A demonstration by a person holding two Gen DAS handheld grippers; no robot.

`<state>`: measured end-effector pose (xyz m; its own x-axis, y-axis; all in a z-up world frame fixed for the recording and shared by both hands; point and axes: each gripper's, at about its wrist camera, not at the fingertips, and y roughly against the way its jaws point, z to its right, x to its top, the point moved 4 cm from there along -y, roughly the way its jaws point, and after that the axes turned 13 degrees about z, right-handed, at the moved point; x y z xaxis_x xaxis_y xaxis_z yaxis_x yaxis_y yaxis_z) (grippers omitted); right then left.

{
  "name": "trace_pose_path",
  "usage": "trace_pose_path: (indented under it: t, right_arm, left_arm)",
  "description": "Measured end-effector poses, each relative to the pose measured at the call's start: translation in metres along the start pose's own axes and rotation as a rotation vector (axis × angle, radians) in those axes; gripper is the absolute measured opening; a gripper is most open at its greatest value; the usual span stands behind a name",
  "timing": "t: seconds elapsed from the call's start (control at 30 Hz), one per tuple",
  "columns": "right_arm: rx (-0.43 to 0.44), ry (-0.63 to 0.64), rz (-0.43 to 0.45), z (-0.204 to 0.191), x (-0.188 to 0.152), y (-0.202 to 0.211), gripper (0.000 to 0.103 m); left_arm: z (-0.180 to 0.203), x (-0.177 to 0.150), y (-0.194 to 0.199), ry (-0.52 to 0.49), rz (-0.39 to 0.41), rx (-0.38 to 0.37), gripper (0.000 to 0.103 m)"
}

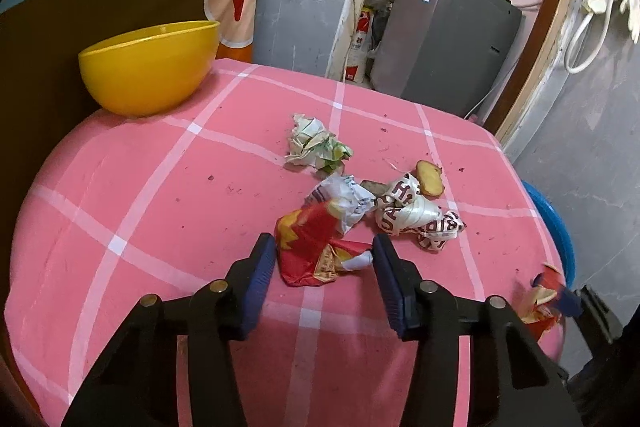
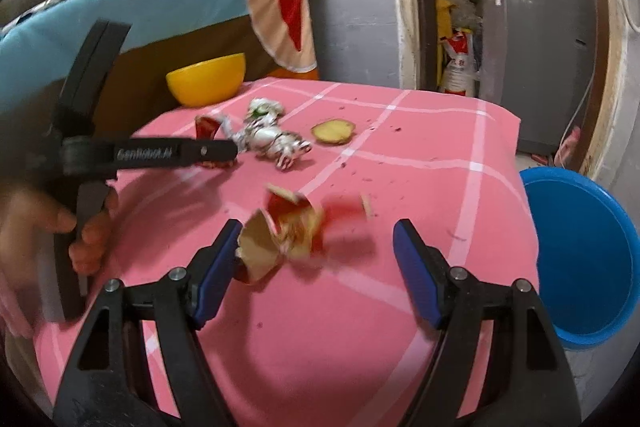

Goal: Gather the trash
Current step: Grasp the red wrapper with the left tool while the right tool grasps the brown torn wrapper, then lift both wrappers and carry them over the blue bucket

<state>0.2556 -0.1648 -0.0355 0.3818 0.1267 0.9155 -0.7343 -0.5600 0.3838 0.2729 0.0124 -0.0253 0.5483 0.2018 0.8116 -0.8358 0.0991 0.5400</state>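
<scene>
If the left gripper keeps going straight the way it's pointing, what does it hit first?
Most likely the red crumpled wrapper, already lying between the left gripper fingers. Just beyond it sits the white crumpled wrapper, though depth there is hard to judge.

The supporting surface was a table draped in a pink cloth (image 1: 168, 211) with a white grid pattern; small dark crumbs were scattered across it. A yellow bowl (image 1: 150, 67) stood at the far left corner. Near the centre lay a crumpled white-and-green paper wad (image 1: 316, 143). Closer in lay a crumpled red-and-yellow wrapper (image 1: 316, 247), touching a white printed wrapper (image 1: 344, 199), with a white wrapper bearing red lettering (image 1: 416, 215) just beside them. A potato slice (image 1: 430, 179) lay at the far edge of that cluster. A torn red-and-tan wrapper (image 2: 284, 235), blurred, lay apart near the right edge.
</scene>
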Motion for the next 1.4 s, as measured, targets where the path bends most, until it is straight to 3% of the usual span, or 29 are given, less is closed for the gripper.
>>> trace_pose_path:
  t: [0.13, 0.3, 0.63, 0.8, 0.9, 1.03, 1.17, 1.4]
  right_arm:
    - [-0.005, -0.004, -0.006, 0.003, -0.002, 0.0, 0.08]
    - [-0.025, -0.02, -0.007, 0.009, -0.002, -0.001, 0.059]
    - [-0.026, 0.023, -0.026, 0.004, 0.003, -0.013, 0.058]
    - [-0.032, 0.001, -0.026, 0.008, 0.006, -0.016, 0.033]
    - [-0.034, -0.007, -0.007, 0.01, 0.009, -0.011, 0.028]
    - [-0.049, 0.001, 0.054, 0.012, 0.018, 0.003, 0.027]
    - [-0.094, 0.009, 0.171, 0.02, 0.038, 0.028, 0.027]
    - [-0.23, -0.012, 0.366, 0.055, 0.069, 0.079, 0.028]
  left_arm:
    - [-0.001, 0.0, 0.004, 0.014, 0.005, -0.01, 0.043]
    - [0.003, -0.004, 0.016, 0.002, 0.015, -0.026, 0.043]
    - [0.008, -0.014, 0.036, 0.0, 0.033, -0.057, 0.043]
    - [0.014, -0.014, 0.044, -0.02, 0.067, -0.08, 0.043]
    - [0.021, -0.013, 0.05, -0.042, 0.1, -0.09, 0.043]
    - [0.032, -0.006, 0.057, -0.041, 0.156, -0.117, 0.043]
    - [0.05, 0.008, 0.062, -0.037, 0.224, -0.161, 0.043]
    - [0.101, 0.036, 0.064, -0.055, 0.341, -0.266, 0.043]
